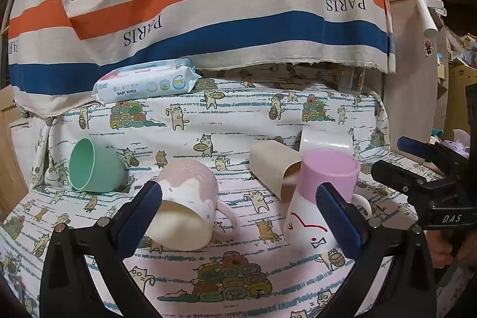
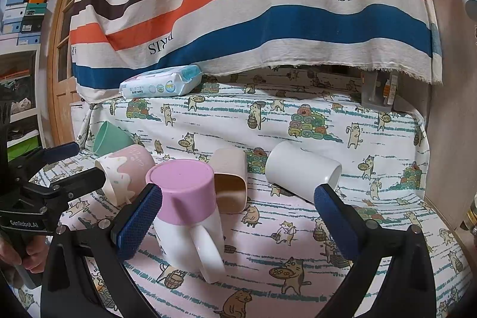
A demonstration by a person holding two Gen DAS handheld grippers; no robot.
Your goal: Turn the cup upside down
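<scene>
Several cups sit on the cat-print cloth. A pink-and-white mug stands upside down, pink base on top. A pink drip-pattern mug lies on its side. A beige cup, a white cup and a green cup also lie on their sides. My left gripper is open, its jaws either side of the two pink mugs. My right gripper is open beside the upside-down mug; nothing is held.
A pack of baby wipes lies at the back under a striped hanging cloth. A clear container stands at the back right. The table edge drops off on the left and right.
</scene>
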